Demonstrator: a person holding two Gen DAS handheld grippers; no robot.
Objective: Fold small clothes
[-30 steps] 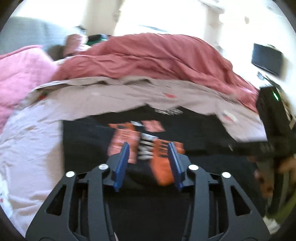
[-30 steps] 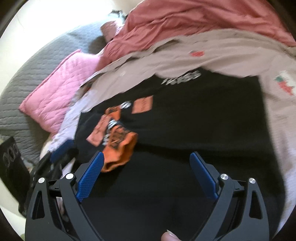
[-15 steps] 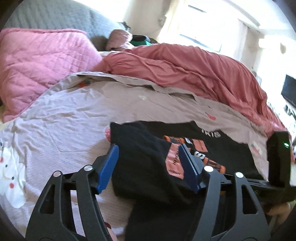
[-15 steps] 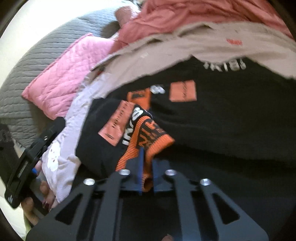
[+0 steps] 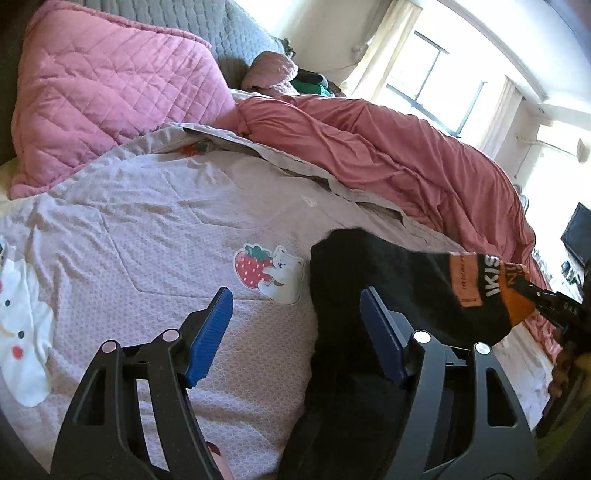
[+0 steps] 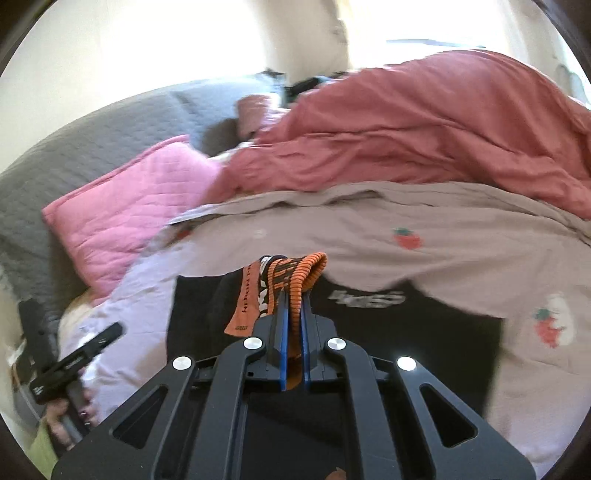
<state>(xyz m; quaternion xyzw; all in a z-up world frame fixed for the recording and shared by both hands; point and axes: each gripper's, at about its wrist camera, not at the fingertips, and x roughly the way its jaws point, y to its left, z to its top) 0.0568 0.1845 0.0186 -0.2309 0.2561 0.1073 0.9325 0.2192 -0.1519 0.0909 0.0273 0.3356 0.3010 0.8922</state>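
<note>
Black garment [image 6: 369,332]: dark sweater with orange and white print, spread on the bedcover; one part lifted off it, the rest flat.
Orange ribbed edge [image 6: 306,273]: pinched between the blue pads [image 6: 282,350] of the right gripper [image 6: 293,314], bunched above the tips.
Right gripper: jaws fully closed on the orange ribbed edge, cloth hanging down from the tips.
Right gripper in left wrist view [image 5: 546,299]: at the far right, tip on the orange part of the black garment [image 5: 388,288].
Left gripper [image 5: 295,321]: jaws spread well apart, nothing pressed between them; right pad [image 5: 380,332] just beside the black cloth, left pad above bare bedcover.
Left gripper in right wrist view [image 6: 74,362]: low at the left edge, beside the garment, with a hand [image 6: 62,421] on its handle.
Bedcover [image 5: 166,240]: pale lilac, quilted, with a strawberry and bear patch [image 5: 267,271] just left of the lifted cloth.
Pink quilted pillow [image 5: 110,92]: at the head of the bed, against the grey headboard [image 5: 229,33].
Red-pink duvet [image 5: 388,155]: heaped behind the bedcover.
Window [image 5: 436,74]: bright, behind the bed.
</note>
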